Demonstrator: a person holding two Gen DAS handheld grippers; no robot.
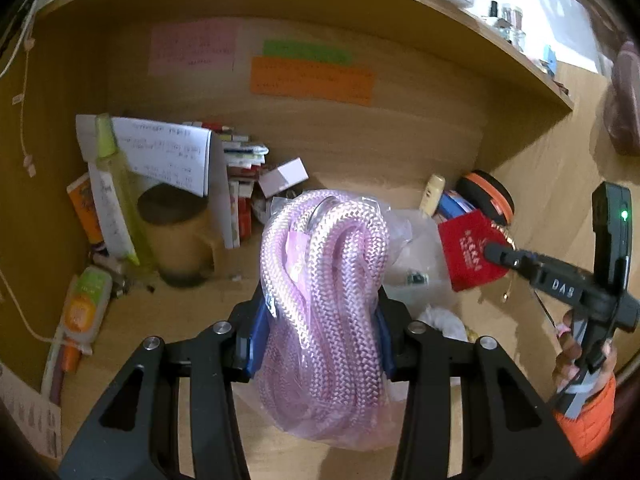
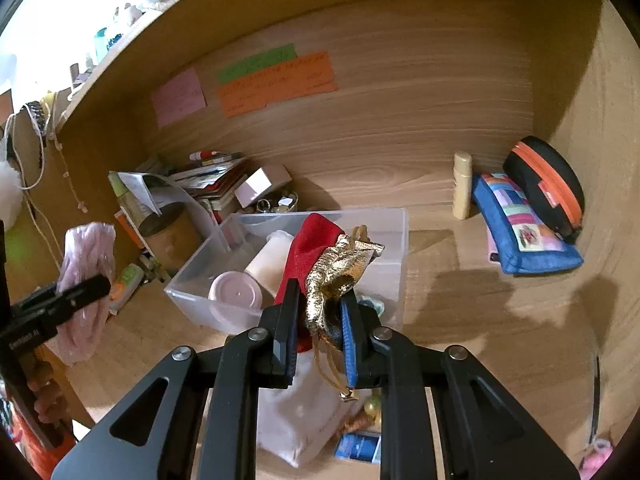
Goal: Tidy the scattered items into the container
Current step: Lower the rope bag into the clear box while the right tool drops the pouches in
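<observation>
Right wrist view: your right gripper (image 2: 320, 312) clenches a soft, light red-and-gold fabric drawstring pouch (image 2: 320, 256) by its crumpled neck above the clear plastic container (image 2: 394, 232).

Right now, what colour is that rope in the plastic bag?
Pale pink with a braided weave; the rope shows best in the left wrist view.

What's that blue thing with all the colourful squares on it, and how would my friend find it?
Start at the wooden desk and look into its far right corner, past the clear plastic box. There a blue pouch lies flat between a cream tube and a black oval case with an orange zip. Only it has a patchwork of pastel squares on top.
</observation>
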